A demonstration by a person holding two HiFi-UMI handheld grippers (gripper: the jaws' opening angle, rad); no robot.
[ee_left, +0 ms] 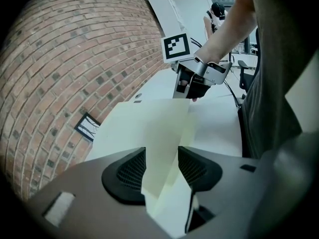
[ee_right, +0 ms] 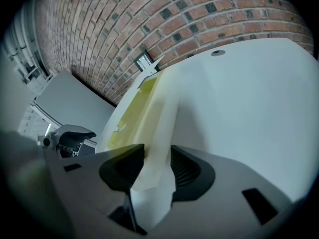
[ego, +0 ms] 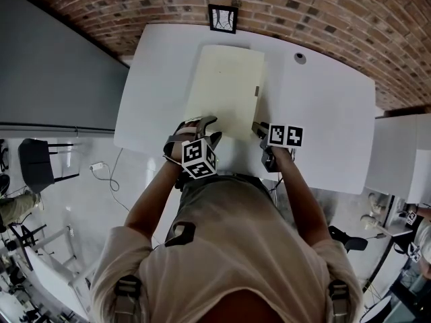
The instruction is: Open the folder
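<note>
Seen from the head view, a pale yellow paper folder [ego: 225,89] lies flat on a white desk [ego: 323,106], its long sides running away from the person. Both near corners are held.

At the left, the left gripper [ego: 201,123] meets the folder's near left corner. In the left gripper view, its jaws [ee_left: 162,166] are clenched on a pale sheet of the folder [ee_left: 144,123], which rises between the two dark ribbed pads and spreads out over the desk beyond them.

At the right, the right gripper [ego: 259,130] meets the near right corner. In the right gripper view, its jaws [ee_right: 152,166] are clenched on the folder's edge [ee_right: 134,113]. Just beyond the pads the top sheet stands a little apart from the lower one, and a brighter yellow inside shows in the gap.

By my reading the opening has only begun. Both grips look set and the right edge has parted slightly, yet from above the cover lies almost flat over the rest. What is left is to lift the cover clear and swing it over until the inside lies open. I cannot tell which layer the left jaws hold.
</note>
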